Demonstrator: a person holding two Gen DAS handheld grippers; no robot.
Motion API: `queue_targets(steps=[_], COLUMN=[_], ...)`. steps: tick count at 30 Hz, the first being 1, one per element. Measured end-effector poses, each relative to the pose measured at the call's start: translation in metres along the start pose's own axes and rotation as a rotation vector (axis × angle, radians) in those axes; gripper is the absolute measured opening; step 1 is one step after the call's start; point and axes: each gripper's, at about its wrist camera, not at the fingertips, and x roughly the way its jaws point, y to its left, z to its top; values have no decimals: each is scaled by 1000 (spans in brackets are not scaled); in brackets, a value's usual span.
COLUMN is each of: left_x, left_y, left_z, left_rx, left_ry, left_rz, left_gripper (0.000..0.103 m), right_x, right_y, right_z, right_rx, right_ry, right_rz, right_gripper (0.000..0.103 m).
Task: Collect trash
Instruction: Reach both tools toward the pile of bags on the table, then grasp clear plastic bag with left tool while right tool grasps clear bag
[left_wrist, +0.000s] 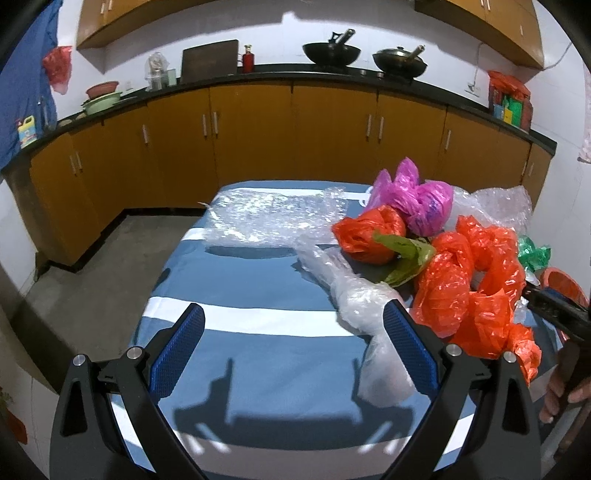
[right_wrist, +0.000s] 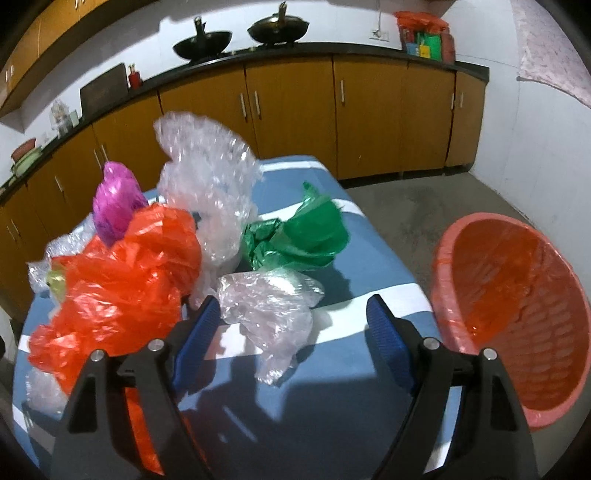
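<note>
A table (left_wrist: 258, 295) covered by a blue cloth with white stripes is seen in front of a long run of orange-brown cabinets (left_wrist: 295, 129) under a black counter (left_wrist: 295, 75). On that counter two black woks (left_wrist: 331, 52) are seen near its middle, and bowls (left_wrist: 101, 98) towards its left end.

Beyond the table's right edge, on the floor side, a red plastic basket (right_wrist: 517, 295) lined with a red bag is seen, open and tilted towards the right wrist camera.

The trash is gathered on the right half of the table. A large mass of crumpled orange bags (right_wrist: 118, 280) lies along the near right part, with a pink bag (left_wrist: 417, 199) behind it towards the far right corner. Bubble wrap (left_wrist: 266, 218) is spread flat near the far edge; in the right wrist view a second crumpled sheet of clear wrap (right_wrist: 210, 192) is seen standing tall beside the orange heap. A green bag (right_wrist: 306, 236) lies near the right edge, well apart from the basket. A smaller clear plastic bag (right_wrist: 273, 314) lies closest to that edge.

The right gripper (right_wrist: 295, 325) is held wide, and the clear plastic bag is framed between its blue pads without being pressed; the orange heap crowds its left finger. The left gripper (left_wrist: 291, 332) is likewise spread wide over bare cloth, with a twisted clear bag (left_wrist: 362, 306) lying just beside its right finger.
</note>
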Motion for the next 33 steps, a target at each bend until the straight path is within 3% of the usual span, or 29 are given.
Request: queue_targets(steps=[5, 8, 15, 22, 27, 30, 31, 33], left_x=[13, 22, 41, 61, 74, 79, 79, 77], left_y=[-13, -20, -34, -45, -43, -40, -39, -36], left_z=[0, -1, -4, -3, -4, -5, -6, -8], left_rx=[15, 14, 34, 27, -3, -13, -14, -15], left_ry=[20, 48, 116, 188, 234, 249, 252, 250], left_rz=[-18, -35, -47, -66, -81, -100, -107, -116], left_gripper=[97, 97, 96, 86, 69, 51, 41, 38], right_x=[11, 9, -11, -29, -34, -37, -37, -39], right_y=[5, 5, 2, -2, -4, -4, -5, -7], right_z=[3, 1, -12, -18, -23, -27, -28, -28], right_rx=[-13, -18, -28, -41, -52, -54, -54, -49], right_ry=[27, 28, 10, -7, -3, -2, -1, -2], right_rz=[41, 65, 98, 106, 110, 115, 117, 121], right_gripper=[39, 27, 25, 25, 25, 24, 24, 23])
